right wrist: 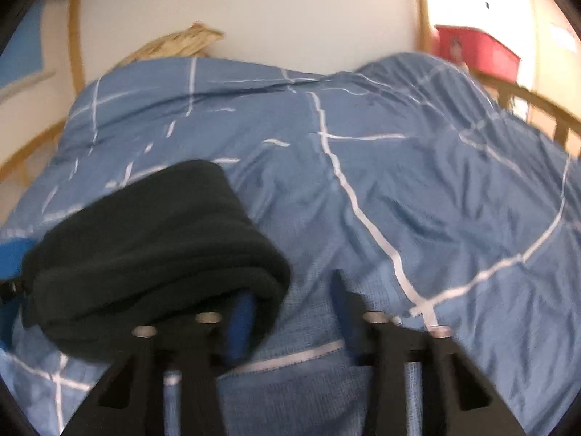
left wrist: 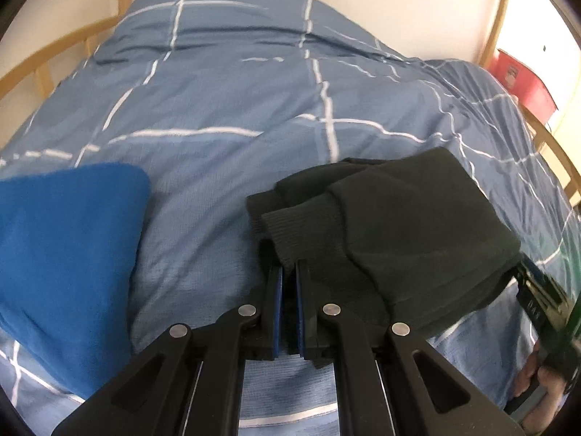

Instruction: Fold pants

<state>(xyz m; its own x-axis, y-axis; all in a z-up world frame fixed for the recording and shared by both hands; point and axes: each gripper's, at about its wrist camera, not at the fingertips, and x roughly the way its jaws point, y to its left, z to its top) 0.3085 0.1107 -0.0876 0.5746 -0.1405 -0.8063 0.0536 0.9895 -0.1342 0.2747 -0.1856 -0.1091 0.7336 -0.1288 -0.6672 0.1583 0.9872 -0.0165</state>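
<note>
The dark pants (left wrist: pixel 392 232) lie folded into a thick bundle on the blue checked duvet (left wrist: pixel 225 101). My left gripper (left wrist: pixel 289 272) is shut on the pants at the ribbed cuff, near the bundle's left front corner. In the right wrist view the same bundle (right wrist: pixel 152 239) sits at the left and drapes over my left finger. My right gripper (right wrist: pixel 290 290) is open, with the jaws wide apart over the duvet (right wrist: pixel 417 181) and nothing between them. The right gripper also shows at the right edge of the left wrist view (left wrist: pixel 544 301), held by a hand.
A bright blue folded cloth (left wrist: pixel 65 254) lies on the duvet to the left of the pants. A wooden bed rail (left wrist: pixel 559 160) runs along the right side. A red box (right wrist: pixel 475 51) stands beyond the bed at the back right. A white wall is behind.
</note>
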